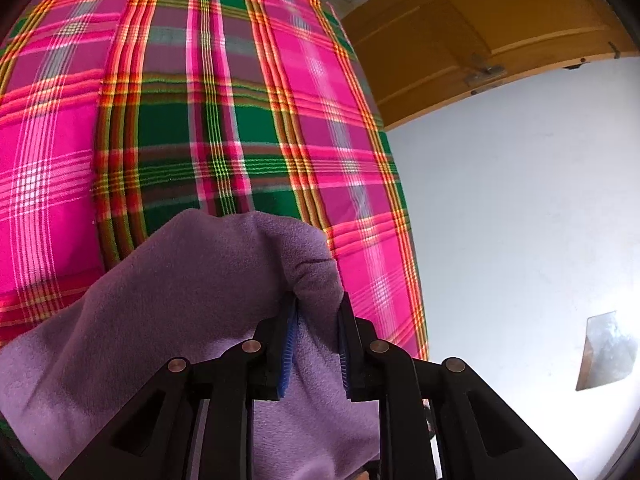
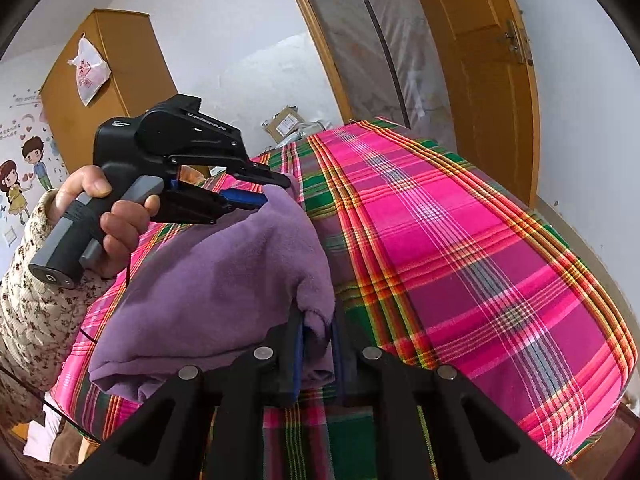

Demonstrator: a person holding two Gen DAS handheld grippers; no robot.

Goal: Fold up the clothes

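Over the plaid bed (image 2: 460,240), left claw (image 1: 316,320) and right claw (image 2: 316,332) each pinching purple fleece (image 2: 224,280)

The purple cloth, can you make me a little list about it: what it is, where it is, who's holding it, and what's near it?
thing: soft purple cloth
where: over a pink and green plaid sheet
left gripper: shut on one corner of the cloth
right gripper: shut on another corner
hand: holds the left gripper, flowery sleeve
shape: draped between the two grippers, part lying on the sheet
nearby: wooden door, wardrobe with a plastic bag
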